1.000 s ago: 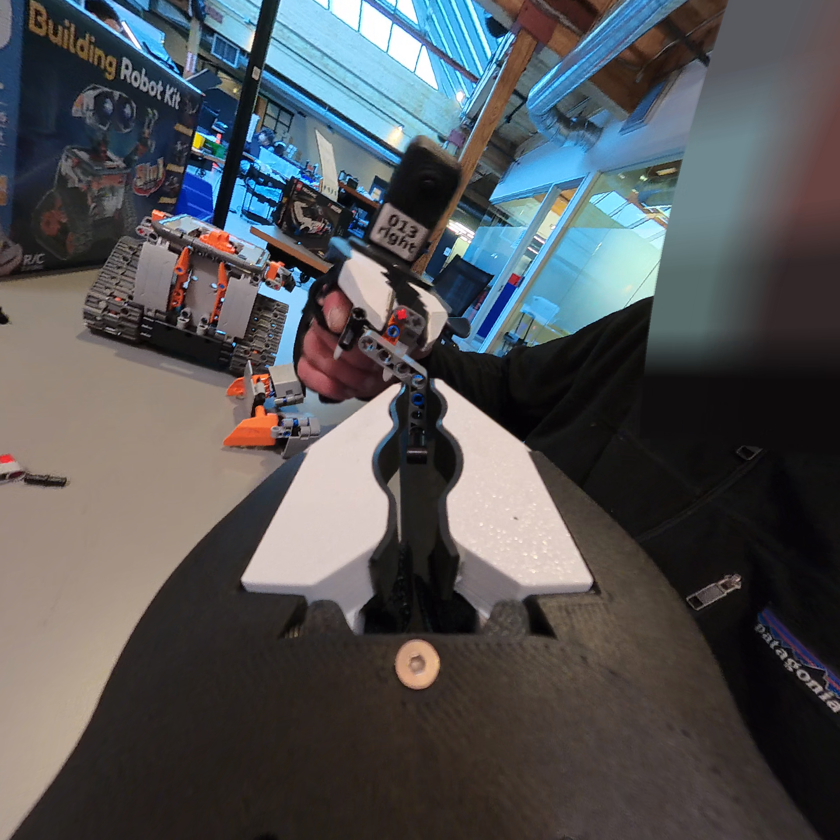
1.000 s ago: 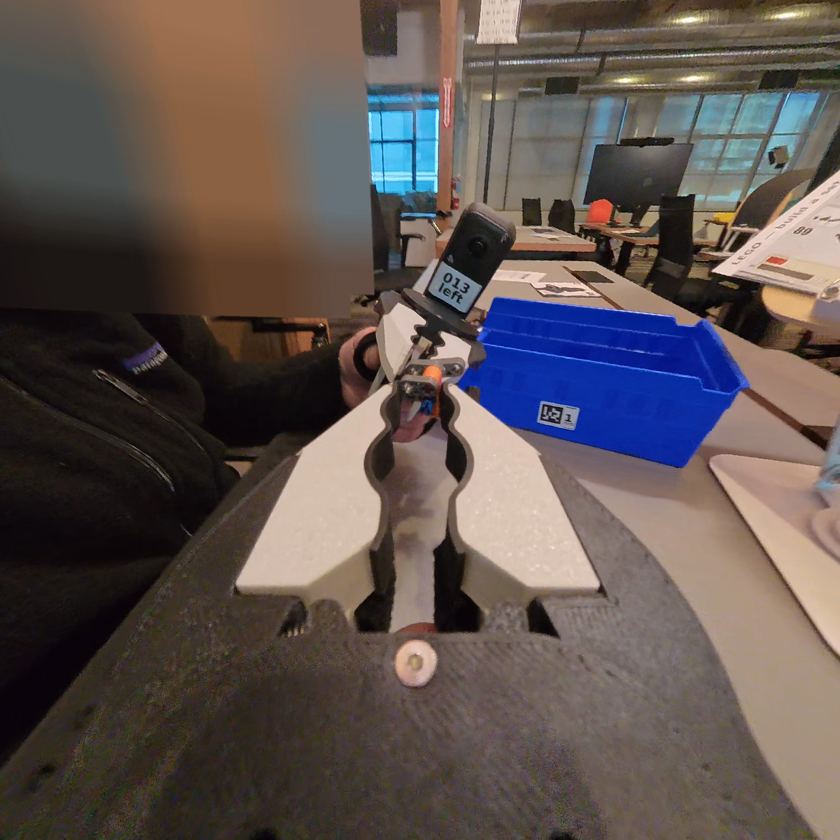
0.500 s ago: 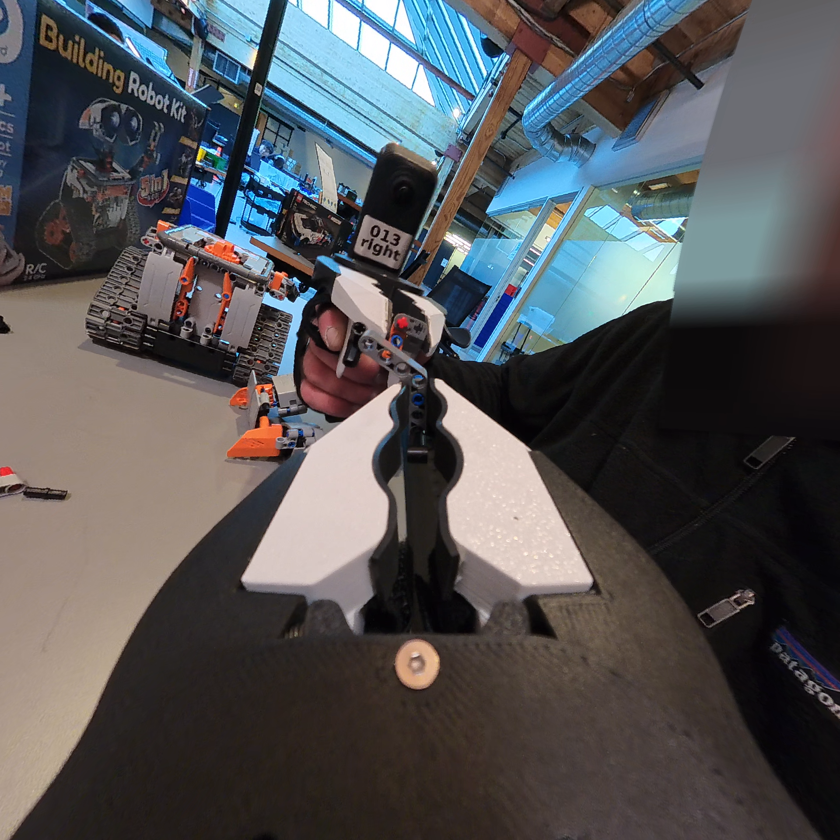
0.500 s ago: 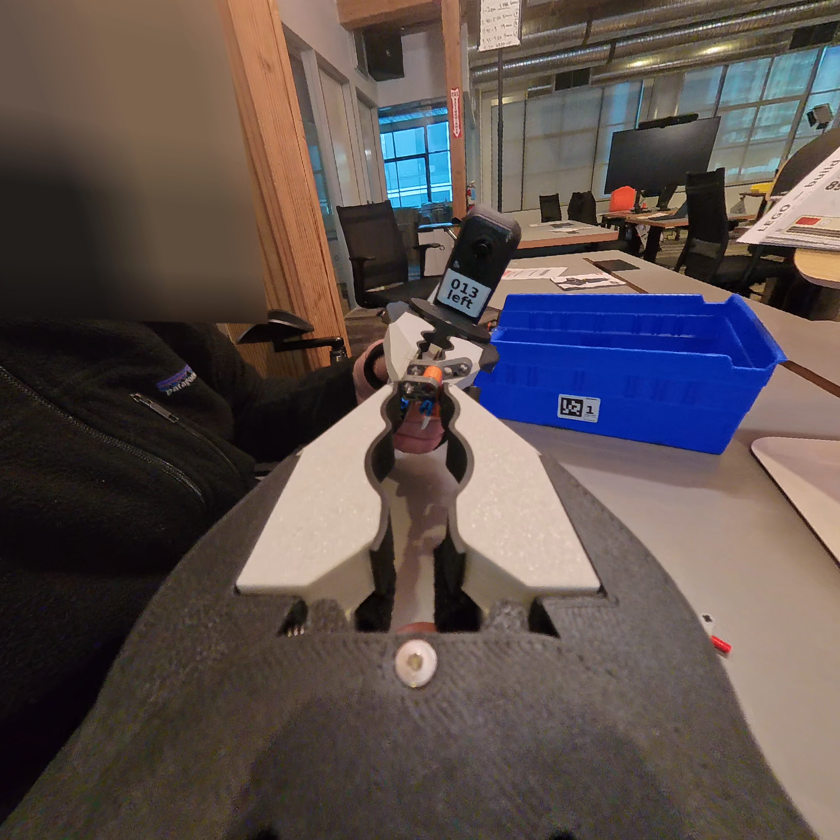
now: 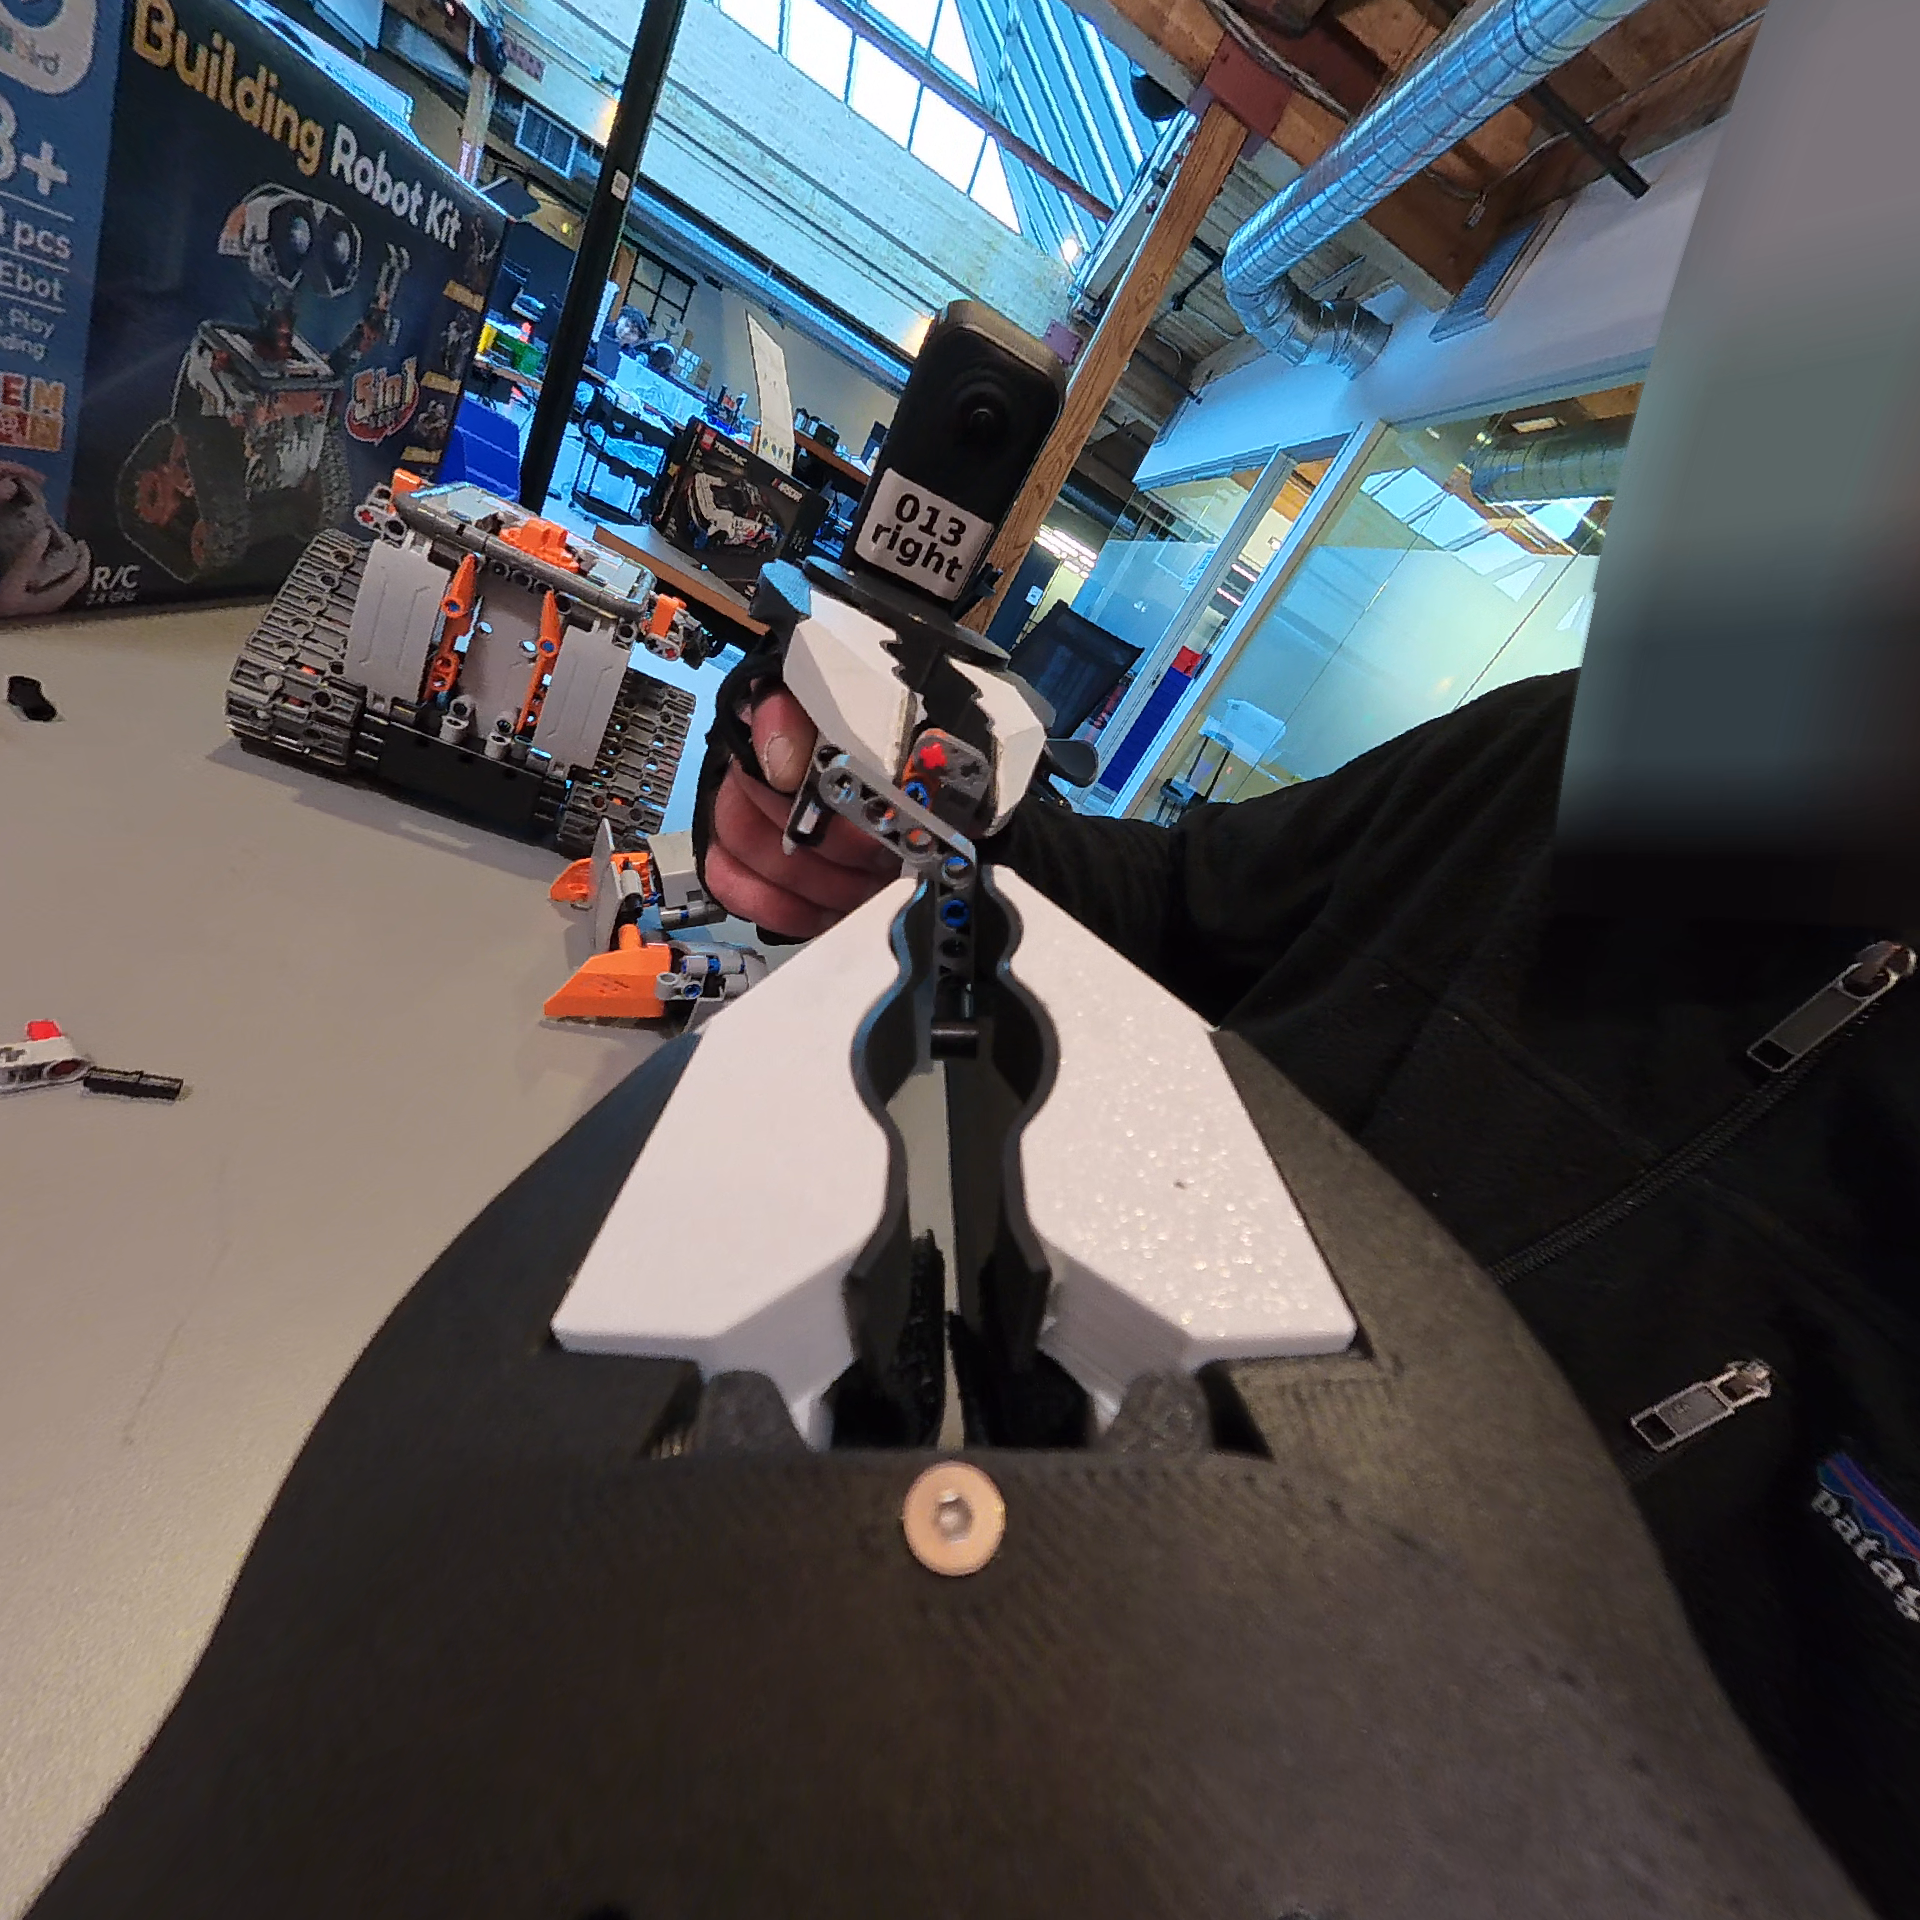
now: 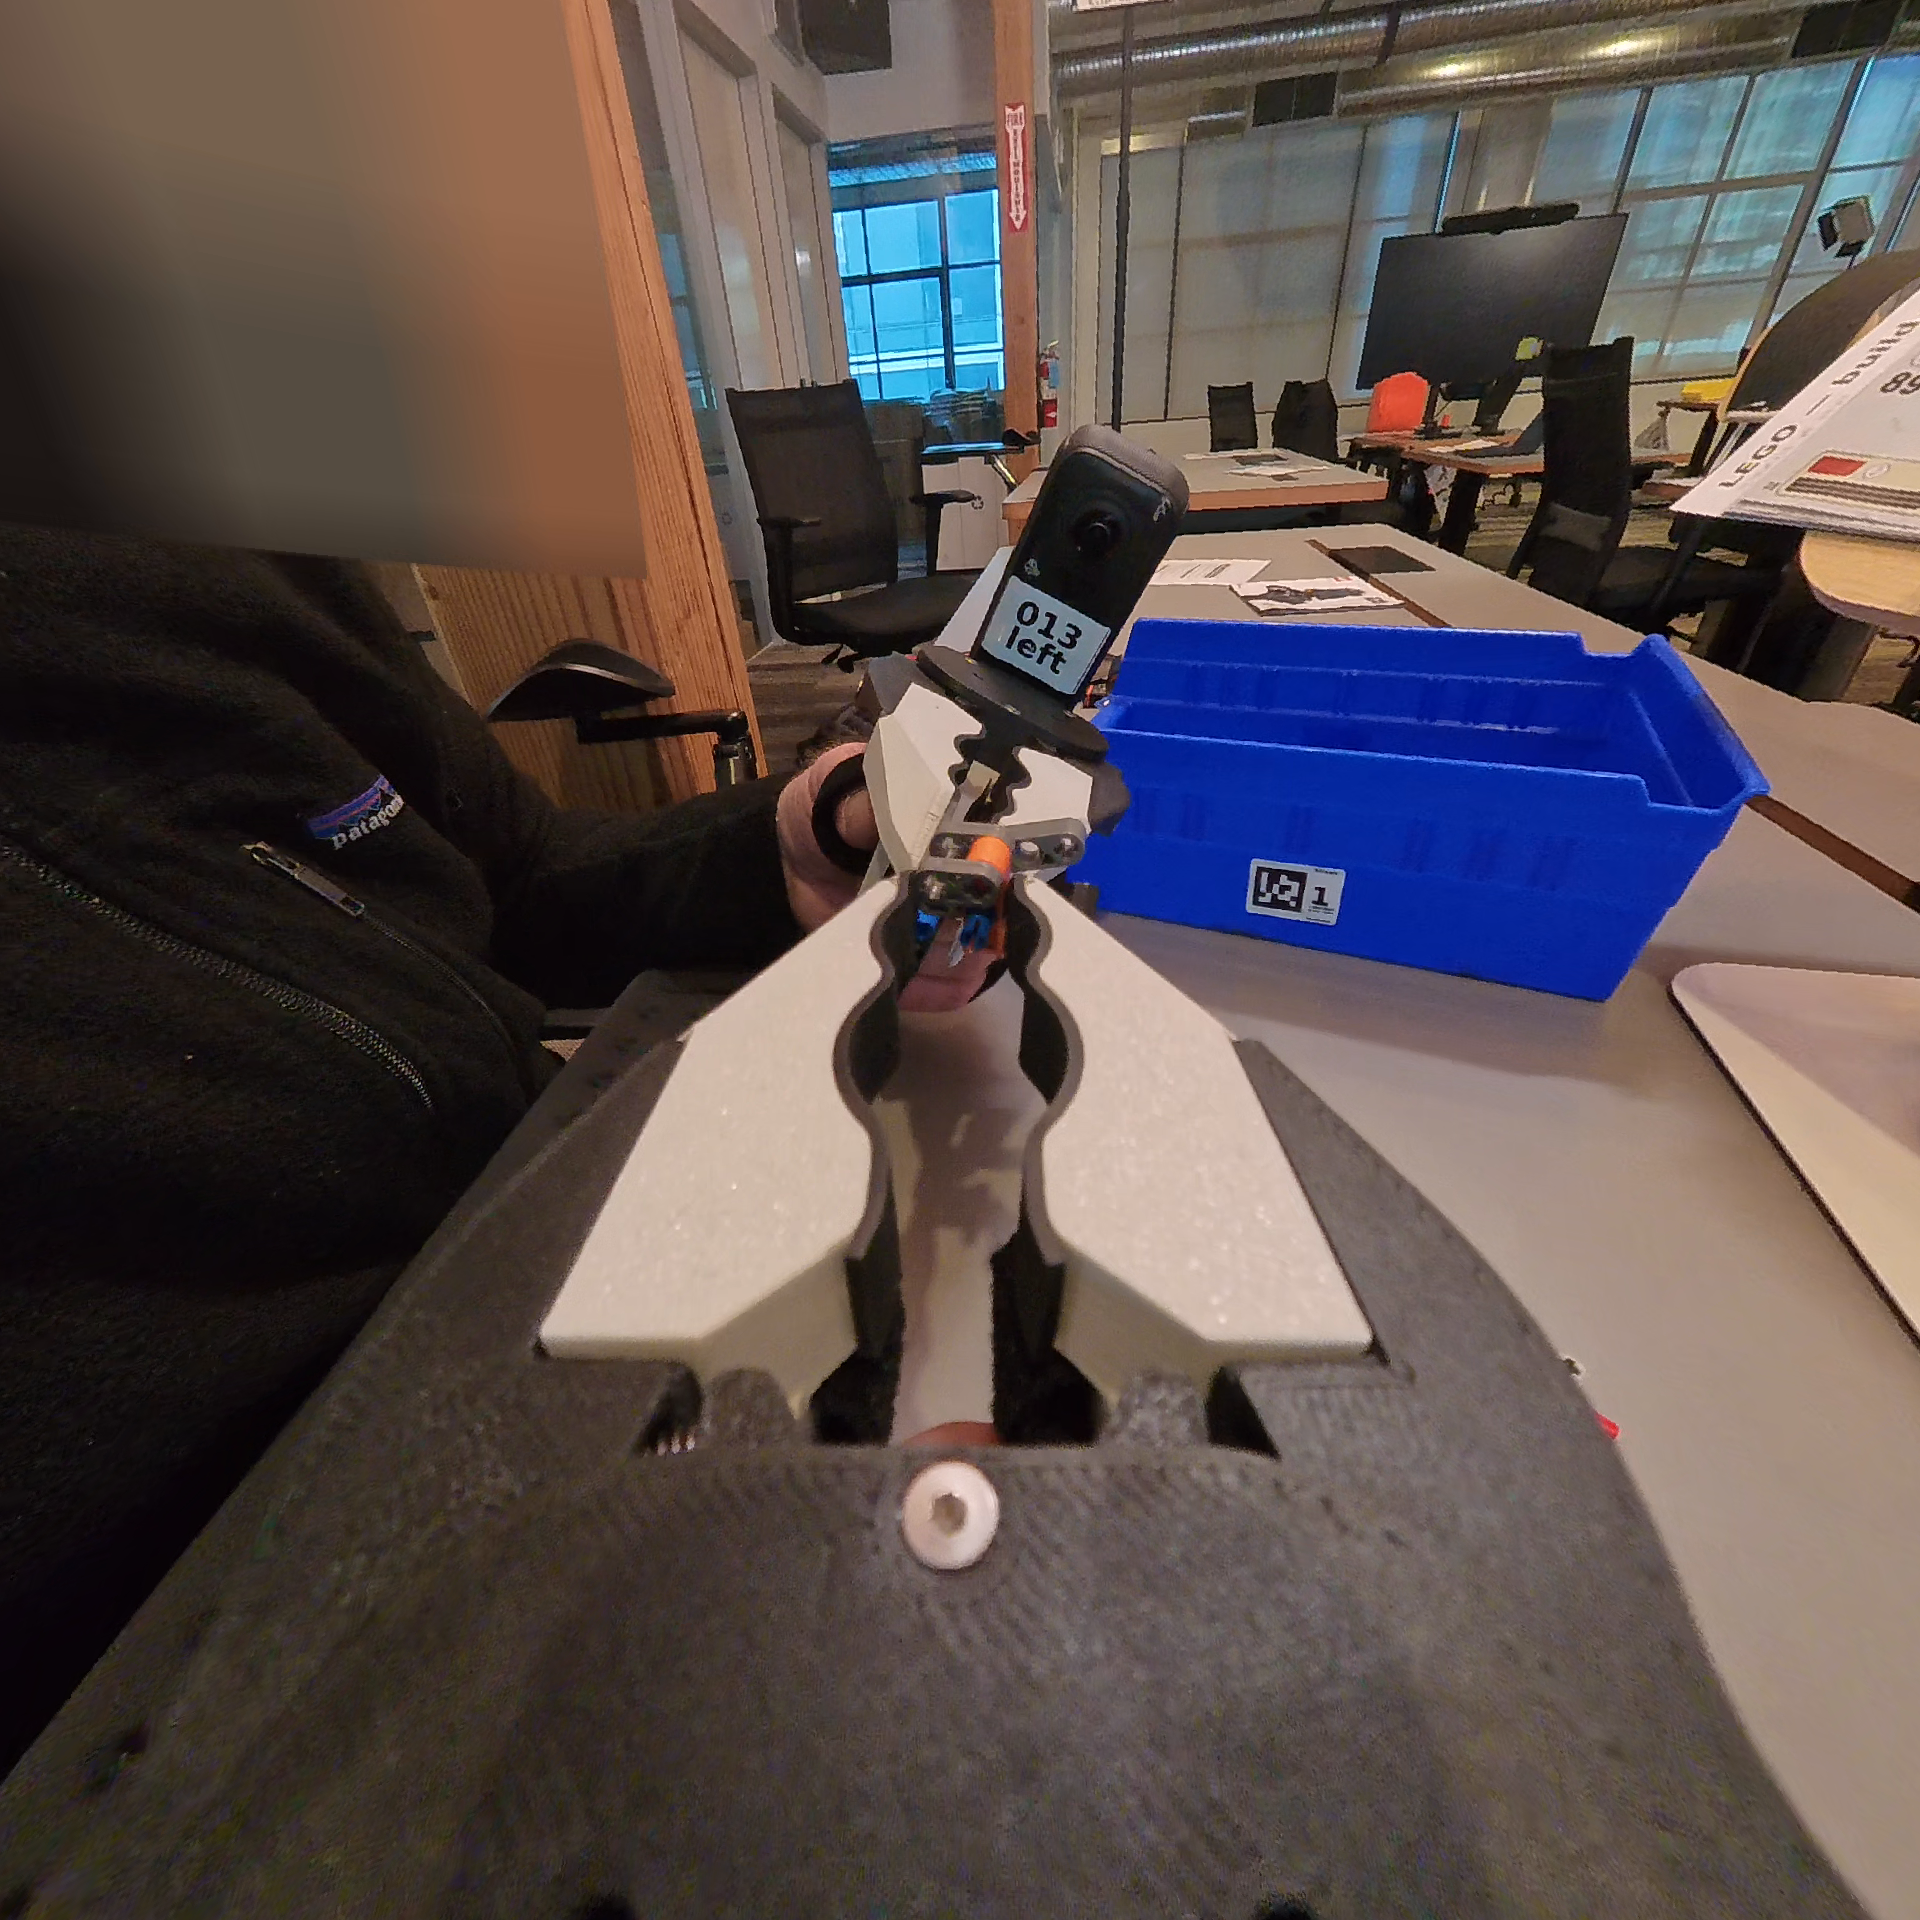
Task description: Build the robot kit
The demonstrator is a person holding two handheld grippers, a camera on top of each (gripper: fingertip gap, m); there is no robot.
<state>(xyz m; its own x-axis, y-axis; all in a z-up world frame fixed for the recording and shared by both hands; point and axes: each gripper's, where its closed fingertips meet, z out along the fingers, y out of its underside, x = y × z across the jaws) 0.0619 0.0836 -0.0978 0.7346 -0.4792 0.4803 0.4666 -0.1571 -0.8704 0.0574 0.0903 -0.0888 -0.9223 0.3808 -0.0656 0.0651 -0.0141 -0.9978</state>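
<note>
Between both grippers, above table (image 5: 208,1195): left gripper (image 5: 951,914) clamps grey holed beam (image 5: 954,935); right gripper (image 6: 956,914) pinches beam's small orange-blue end cluster (image 6: 961,914). Judged light, rigid, pin joints separable; best held along beam.

Left tongs (image 5: 951,904): matt white grainy plastic fingers on a rough black printed body. Small brick assembly (image 5: 914,800): glossy grey plastic. Bin (image 6: 1455,810): smooth blue plastic. Tabletop (image 5: 260,1039): matt grey. Jacket (image 6: 208,935): black fleece cloth, metal zips.
</note>
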